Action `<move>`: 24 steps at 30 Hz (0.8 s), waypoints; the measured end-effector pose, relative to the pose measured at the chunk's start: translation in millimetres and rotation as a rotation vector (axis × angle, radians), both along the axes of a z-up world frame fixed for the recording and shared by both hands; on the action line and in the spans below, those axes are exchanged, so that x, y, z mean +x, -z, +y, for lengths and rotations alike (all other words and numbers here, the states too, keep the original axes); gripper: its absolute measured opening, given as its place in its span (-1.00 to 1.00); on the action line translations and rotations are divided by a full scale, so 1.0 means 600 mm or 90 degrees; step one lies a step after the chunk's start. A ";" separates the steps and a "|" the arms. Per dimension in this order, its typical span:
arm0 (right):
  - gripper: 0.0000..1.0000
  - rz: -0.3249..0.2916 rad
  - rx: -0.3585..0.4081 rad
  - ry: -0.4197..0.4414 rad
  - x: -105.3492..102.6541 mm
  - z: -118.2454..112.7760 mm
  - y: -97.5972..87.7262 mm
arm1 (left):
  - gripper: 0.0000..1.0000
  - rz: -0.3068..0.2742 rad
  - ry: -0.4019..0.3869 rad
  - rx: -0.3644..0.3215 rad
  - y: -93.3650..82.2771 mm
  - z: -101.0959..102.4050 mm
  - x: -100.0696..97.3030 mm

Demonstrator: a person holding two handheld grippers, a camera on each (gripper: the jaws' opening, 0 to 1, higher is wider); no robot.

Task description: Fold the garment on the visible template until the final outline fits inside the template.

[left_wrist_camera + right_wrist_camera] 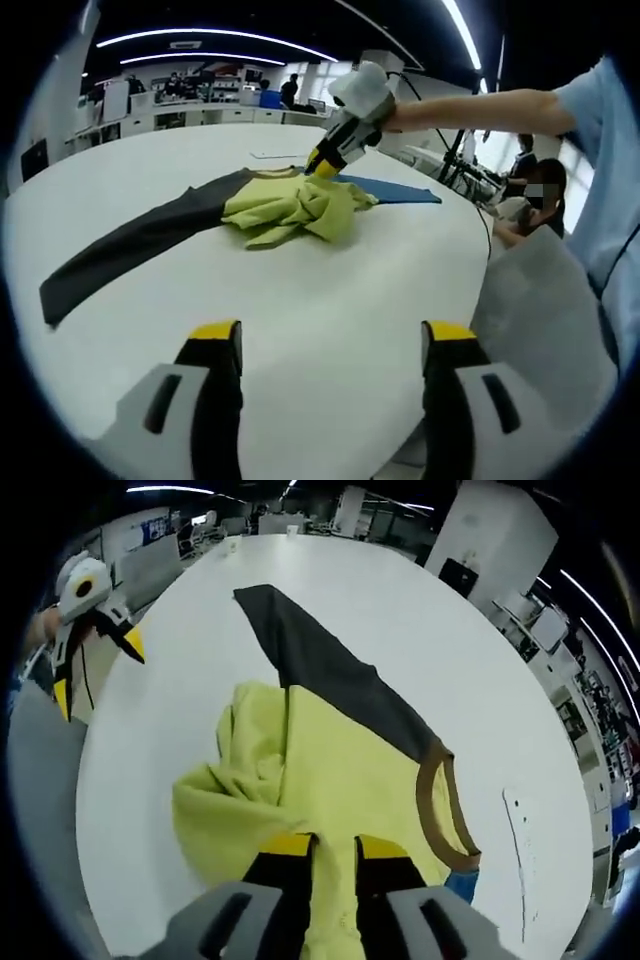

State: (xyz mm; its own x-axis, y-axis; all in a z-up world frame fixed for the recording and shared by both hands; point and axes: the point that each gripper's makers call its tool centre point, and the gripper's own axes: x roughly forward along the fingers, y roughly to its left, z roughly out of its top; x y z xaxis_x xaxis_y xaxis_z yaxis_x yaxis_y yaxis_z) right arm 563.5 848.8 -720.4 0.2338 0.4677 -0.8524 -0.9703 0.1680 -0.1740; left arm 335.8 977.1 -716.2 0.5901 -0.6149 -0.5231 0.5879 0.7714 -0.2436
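yellow-green garment [330,780] with dark grey sleeve and brown collar, bunched mid white bench [330,300], blue template [395,190] beneath, right tongs [333,848] clamped on fabric, left tongs [330,340] apart, hovering

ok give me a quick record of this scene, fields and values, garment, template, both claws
garment: yellow-green top with a dark grey sleeve, bunched on the white table
collar: brown neckband, lying flat
template: blue sheet, mostly under the garment
right claw: shut on the yellow fabric at the garment's edge
left claw: open, holding nothing, hovering over bare table short of the garment
fold state: crumpled, not yet folded
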 end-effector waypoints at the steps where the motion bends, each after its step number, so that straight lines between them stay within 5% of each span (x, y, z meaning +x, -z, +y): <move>1: -0.65 0.001 0.011 0.011 0.002 -0.003 -0.006 | 0.40 -0.001 0.000 -0.001 0.000 0.000 0.000; 13: -0.09 0.085 0.145 0.080 -0.043 -0.036 -0.034 | 0.40 -0.004 0.003 -0.004 -0.001 -0.004 -0.004; 24: 0.22 0.119 0.163 0.067 -0.081 -0.047 -0.026 | 0.44 -0.012 0.008 0.003 -0.008 0.000 0.000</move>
